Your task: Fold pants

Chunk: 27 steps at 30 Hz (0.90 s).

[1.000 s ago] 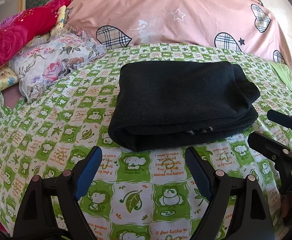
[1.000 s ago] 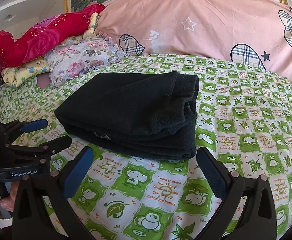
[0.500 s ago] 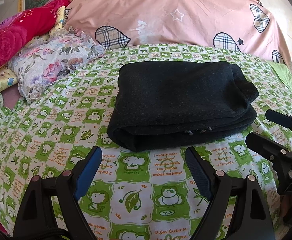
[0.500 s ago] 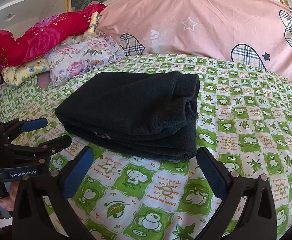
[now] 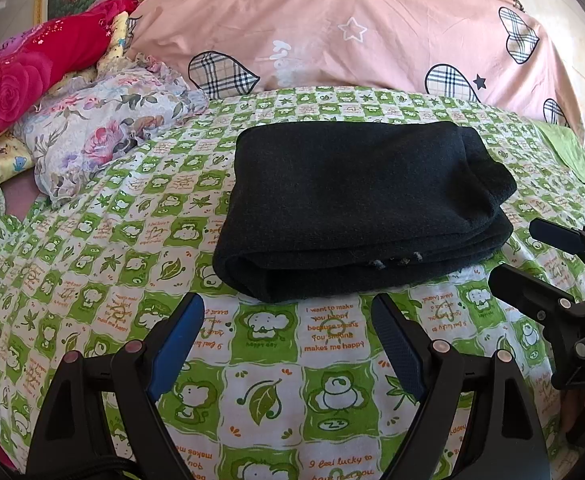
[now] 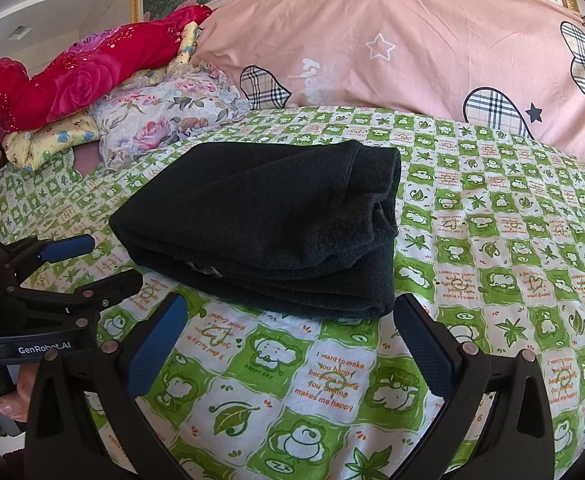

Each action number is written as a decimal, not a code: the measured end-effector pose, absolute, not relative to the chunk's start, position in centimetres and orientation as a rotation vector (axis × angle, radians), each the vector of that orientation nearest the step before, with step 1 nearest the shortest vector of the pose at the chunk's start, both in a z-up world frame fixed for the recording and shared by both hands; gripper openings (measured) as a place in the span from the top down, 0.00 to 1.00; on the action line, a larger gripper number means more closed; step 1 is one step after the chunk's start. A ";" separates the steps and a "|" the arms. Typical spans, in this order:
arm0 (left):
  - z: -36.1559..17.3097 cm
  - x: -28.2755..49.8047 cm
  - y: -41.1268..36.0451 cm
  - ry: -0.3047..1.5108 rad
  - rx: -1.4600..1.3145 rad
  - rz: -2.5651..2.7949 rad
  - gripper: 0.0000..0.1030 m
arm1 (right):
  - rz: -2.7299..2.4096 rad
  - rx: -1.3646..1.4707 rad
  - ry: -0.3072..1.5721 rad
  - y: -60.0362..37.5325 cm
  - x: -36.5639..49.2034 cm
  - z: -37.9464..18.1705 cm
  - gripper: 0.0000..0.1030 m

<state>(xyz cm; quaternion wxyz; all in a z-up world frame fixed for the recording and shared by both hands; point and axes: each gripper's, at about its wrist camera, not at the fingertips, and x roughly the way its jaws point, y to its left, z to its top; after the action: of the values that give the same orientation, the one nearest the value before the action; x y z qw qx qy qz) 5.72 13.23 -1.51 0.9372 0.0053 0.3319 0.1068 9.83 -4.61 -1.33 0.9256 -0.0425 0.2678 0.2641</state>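
The black pants (image 5: 356, 204) lie folded into a thick rectangular bundle on the green-and-white checked bedsheet (image 5: 92, 248); the same pants (image 6: 268, 224) fill the middle of the right wrist view. My left gripper (image 5: 288, 320) is open, a short way in front of the bundle's near edge, holding nothing. My right gripper (image 6: 288, 320) is open too, just short of the bundle's near right corner, empty. Each gripper shows in the other's view: the right gripper (image 5: 532, 256) at the right edge, the left gripper (image 6: 92, 260) at the left edge.
A large pink quilt (image 5: 352, 28) with plaid hearts is piled behind the pants. Floral and red pillows (image 5: 104, 128) are stacked at the back left. A light green cloth (image 5: 572, 156) lies at the far right. A hand (image 6: 8, 396) holds the left gripper's handle.
Both grippers have drifted very slightly; the pants look a touch further left in the left wrist view. Nothing was grasped or released.
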 end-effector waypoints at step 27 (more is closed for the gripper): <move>-1.0 6.0 13.7 0.682 0.005 0.218 0.17 | 0.572 -0.127 0.551 -4.3 10.1 -0.7 0.00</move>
<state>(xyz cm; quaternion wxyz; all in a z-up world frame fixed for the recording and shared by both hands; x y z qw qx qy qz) 6.00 13.68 -0.98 0.9365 0.0026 0.3339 0.1069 10.08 -4.33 -0.67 0.9202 -0.0617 0.2680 0.2785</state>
